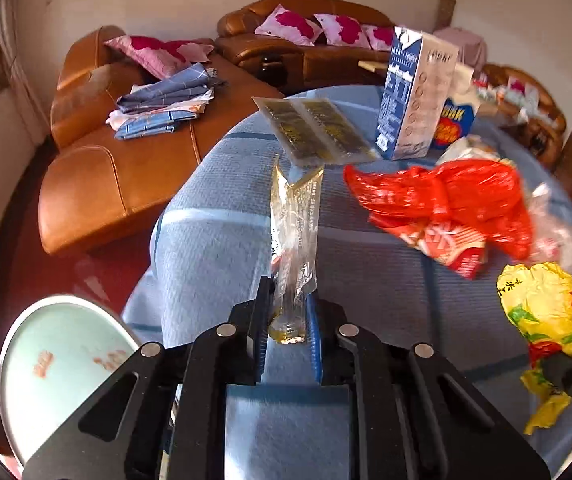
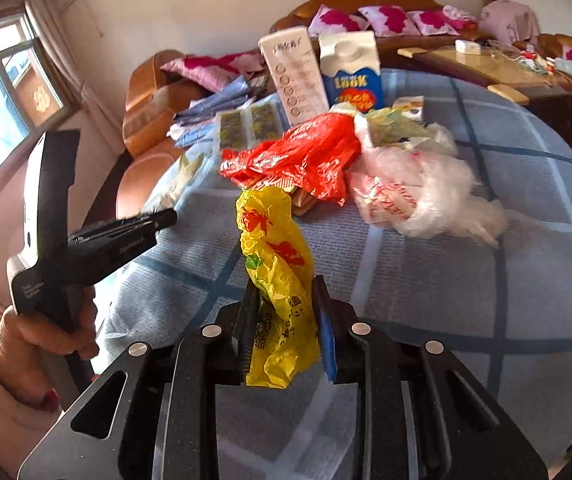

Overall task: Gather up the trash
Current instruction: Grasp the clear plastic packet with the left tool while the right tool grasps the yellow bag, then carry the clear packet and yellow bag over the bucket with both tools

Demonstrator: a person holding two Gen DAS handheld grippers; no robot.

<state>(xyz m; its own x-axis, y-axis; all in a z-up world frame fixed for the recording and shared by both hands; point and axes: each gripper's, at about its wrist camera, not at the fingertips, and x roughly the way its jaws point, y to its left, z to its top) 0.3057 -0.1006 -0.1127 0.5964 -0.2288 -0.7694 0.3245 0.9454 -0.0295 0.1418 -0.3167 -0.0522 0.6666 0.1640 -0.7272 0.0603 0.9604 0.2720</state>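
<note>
My left gripper [image 1: 288, 300] is shut on a clear plastic wrapper with gold print [image 1: 294, 232] and holds it upright above the blue checked tablecloth [image 1: 213, 240]. My right gripper [image 2: 283, 300] is shut on a crumpled yellow plastic bag [image 2: 275, 264], which also shows in the left wrist view [image 1: 542, 312]. More trash lies on the table: a red plastic bag [image 1: 446, 196] [image 2: 306, 152], a clear-white bag [image 2: 426, 188], a flat gold-printed packet [image 1: 314, 128] [image 2: 245, 122] and two cartons [image 1: 414, 96] [image 2: 350, 72].
A round pale green bin [image 1: 57, 364] stands on the floor left of the table. A brown leather sofa [image 1: 105, 168] with folded cloths and pink pillows is beyond the table. The left gripper's handle and the hand holding it [image 2: 57, 264] are at the left of the right wrist view.
</note>
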